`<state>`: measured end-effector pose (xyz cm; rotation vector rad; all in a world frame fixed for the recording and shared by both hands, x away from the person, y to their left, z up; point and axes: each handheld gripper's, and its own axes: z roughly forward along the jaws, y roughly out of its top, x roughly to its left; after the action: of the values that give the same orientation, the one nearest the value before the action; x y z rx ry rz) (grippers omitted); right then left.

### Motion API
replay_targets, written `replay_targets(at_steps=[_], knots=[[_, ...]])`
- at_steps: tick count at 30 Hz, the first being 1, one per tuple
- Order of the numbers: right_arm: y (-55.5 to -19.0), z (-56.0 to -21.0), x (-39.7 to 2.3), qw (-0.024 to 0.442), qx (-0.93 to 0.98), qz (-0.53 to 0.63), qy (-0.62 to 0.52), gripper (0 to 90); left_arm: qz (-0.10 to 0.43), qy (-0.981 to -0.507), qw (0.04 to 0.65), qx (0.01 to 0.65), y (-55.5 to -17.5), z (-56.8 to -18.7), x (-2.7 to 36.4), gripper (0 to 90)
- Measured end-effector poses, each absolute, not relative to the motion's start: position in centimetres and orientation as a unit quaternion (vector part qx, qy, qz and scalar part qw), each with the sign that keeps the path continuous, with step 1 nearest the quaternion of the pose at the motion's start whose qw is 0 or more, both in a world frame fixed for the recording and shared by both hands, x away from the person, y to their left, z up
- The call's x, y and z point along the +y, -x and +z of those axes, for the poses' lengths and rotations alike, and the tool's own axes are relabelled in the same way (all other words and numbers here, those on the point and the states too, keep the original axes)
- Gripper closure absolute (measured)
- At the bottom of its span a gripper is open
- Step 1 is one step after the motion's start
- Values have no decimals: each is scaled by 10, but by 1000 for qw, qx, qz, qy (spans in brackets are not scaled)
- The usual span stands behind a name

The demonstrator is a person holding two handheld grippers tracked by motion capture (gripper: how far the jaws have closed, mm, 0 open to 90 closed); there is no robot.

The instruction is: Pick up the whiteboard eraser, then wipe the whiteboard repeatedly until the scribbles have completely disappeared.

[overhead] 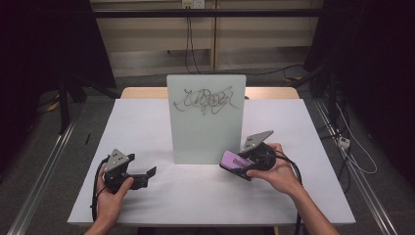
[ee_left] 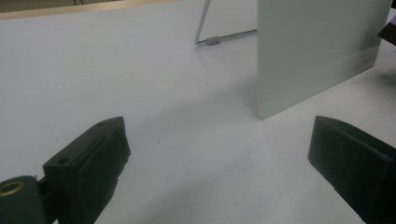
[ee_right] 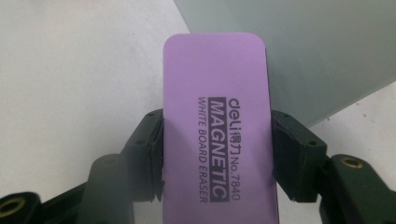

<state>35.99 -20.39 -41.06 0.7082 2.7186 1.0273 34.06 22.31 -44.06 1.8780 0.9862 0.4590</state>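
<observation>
While the right gripper (ee_right: 217,154) clamps its 2 black jaws on the long sides of the purple rectangular whiteboard eraser (ee_right: 217,135), held just in front of the board's lower right corner, the left gripper (ee_left: 219,158) rests wide open and empty. Beyond stands the upright white glass writing board (overhead: 205,120), scribbled in black, on the white table (overhead: 147,122).

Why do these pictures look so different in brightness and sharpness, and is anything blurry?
High view: dim, dark around the edges, with the white table and the scribbled whiteboard lit brightest. Left gripper view: soft all over, the near black jaws blurred, a faint shadow beside the board. Right gripper view: the purple eraser is sharp enough to read its print, while the board behind is a hazy grey.
</observation>
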Motion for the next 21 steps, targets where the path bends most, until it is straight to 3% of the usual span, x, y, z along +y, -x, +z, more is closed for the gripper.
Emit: replay_targets(at_steps=[21], knots=[[-353, -391, -210, 112, 878, 395, -245, 414, 188, -772, 460, 396, -340, -442, 220, 49]])
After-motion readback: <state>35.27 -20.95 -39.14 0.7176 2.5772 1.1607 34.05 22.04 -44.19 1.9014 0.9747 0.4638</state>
